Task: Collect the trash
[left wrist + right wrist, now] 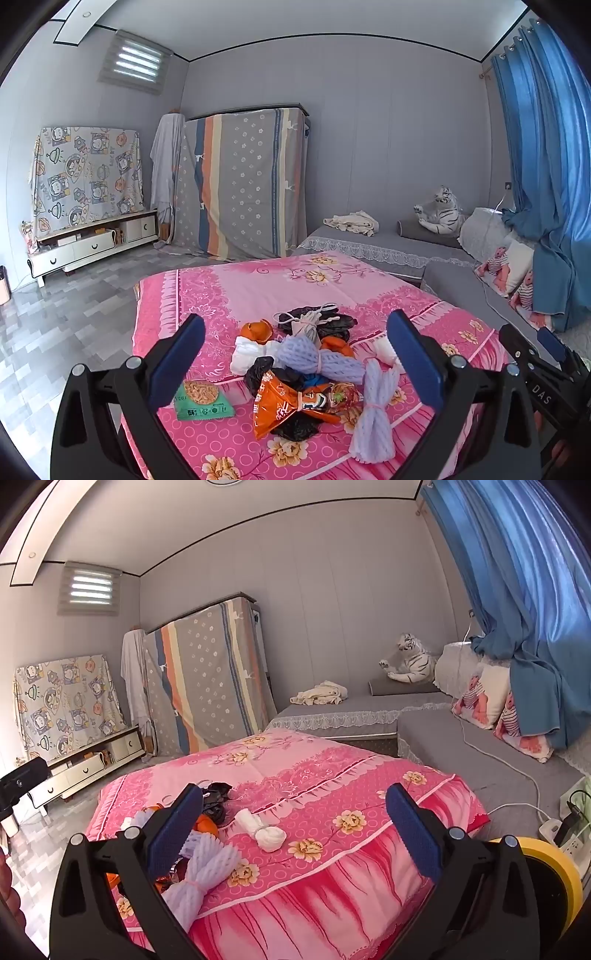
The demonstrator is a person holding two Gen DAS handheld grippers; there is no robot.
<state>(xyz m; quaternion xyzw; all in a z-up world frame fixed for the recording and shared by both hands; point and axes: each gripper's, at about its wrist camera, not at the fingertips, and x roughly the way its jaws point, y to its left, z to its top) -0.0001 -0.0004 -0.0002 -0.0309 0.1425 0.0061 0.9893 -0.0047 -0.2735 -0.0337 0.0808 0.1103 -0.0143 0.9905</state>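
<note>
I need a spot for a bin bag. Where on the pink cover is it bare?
Bare: the far half of the pink cover, beyond the black bag, and the right corner past the white roll. Crowded: the near pile around the orange wrapper.

Trash pile (306,365) heaped on pink bedspread (258,288): wrappers, foam nets.

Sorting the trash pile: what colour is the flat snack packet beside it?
Green flat snack packet, clearest in the left wrist view.

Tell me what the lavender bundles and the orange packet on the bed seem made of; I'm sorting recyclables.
Lavender bundles: probably soft foam netting, matte, going by the open mesh texture and the band pinching each one.
Orange packet: looks like thin plastic film, glossy, with printed graphics and crumpled creases; a foil lining cannot be told.
</note>
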